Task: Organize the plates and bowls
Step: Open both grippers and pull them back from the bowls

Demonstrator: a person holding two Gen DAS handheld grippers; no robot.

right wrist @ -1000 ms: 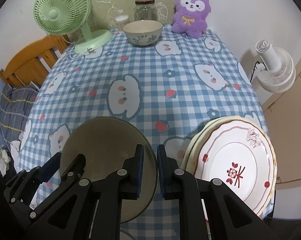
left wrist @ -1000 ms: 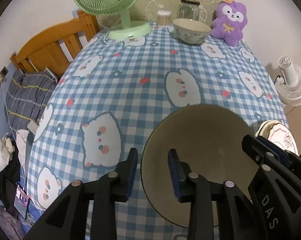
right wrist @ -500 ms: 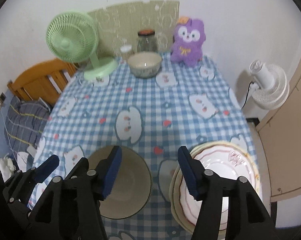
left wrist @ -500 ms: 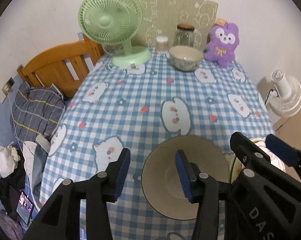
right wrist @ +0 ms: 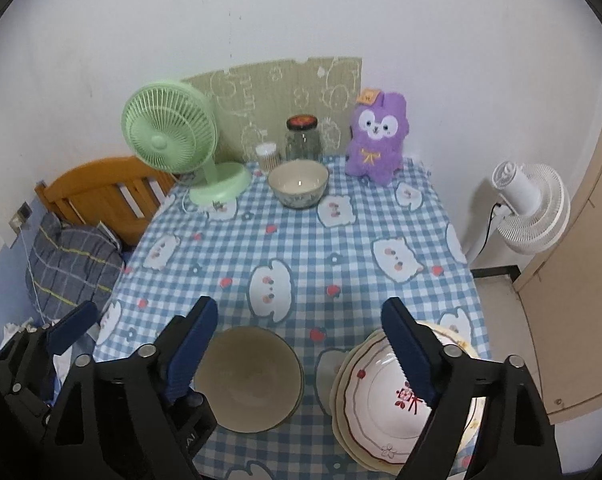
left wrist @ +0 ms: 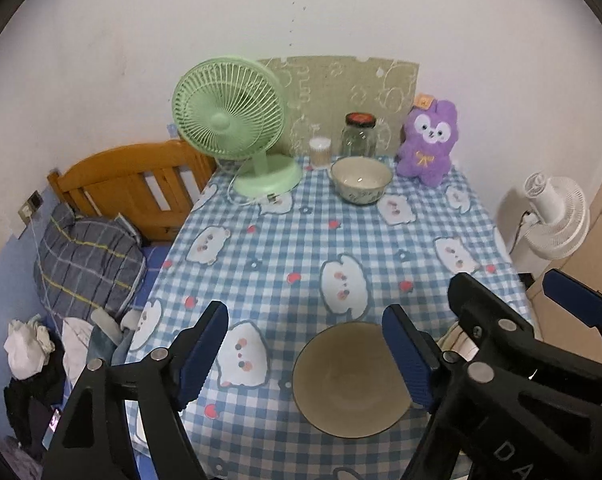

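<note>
The left tool has just been opening and its jaws stand wide apart with nothing gripped; the right tool has likewise just been opening wide and grips nothing. Both hang above the near end of the surface, which is covered by a blue checked cloth printed with white cats.

An olive-grey bowl sits upright at the near edge, empty, with no pad touching it. Just beside it to the right lies a stack of plates; the top one is white with a red rim line and red flower marks, and nothing lies on it.

At the far end stands a pale patterned bowl, also empty. Behind it a glass jar with a dark lid looks clear, though I cannot tell its contents, and a small tub of cotton swabs stands beside it. A green desk fan and a purple plush toy flank them
</note>
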